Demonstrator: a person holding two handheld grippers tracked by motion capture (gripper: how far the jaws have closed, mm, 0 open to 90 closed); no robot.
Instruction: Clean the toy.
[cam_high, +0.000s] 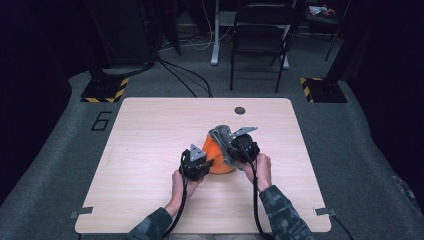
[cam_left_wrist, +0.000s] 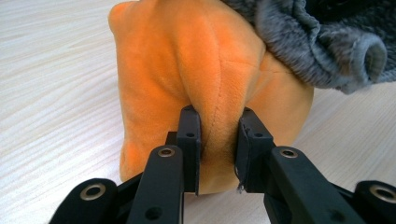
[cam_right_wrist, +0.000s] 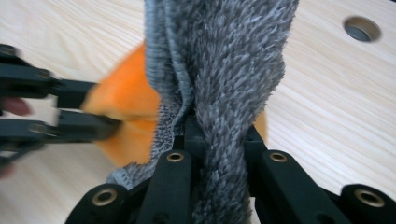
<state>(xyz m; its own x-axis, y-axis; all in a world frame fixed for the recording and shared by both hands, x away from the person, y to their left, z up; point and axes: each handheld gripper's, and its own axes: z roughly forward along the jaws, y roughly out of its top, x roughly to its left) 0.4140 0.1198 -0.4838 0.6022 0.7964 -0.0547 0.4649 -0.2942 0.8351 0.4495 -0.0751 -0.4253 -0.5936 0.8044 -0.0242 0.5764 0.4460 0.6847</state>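
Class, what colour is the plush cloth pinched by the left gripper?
Orange, shown best in the left gripper view.

Bright orange plush toy (cam_left_wrist: 205, 70), fuzzy grey cloth (cam_right_wrist: 224, 70) draped over it, black fingers (cam_left_wrist: 189, 140), pale wood-grain surface (cam_high: 150, 130), camouflage-patterned sleeves (cam_high: 280, 210)

High view: bench (cam_high: 150, 150) evenly and brightly lit from overhead, surroundings falling into near darkness; image soft, low in detail. Left gripper view: sharp, even light, no glare. Right gripper view: motion blur on the far gripper (cam_right_wrist: 93, 112) at left.
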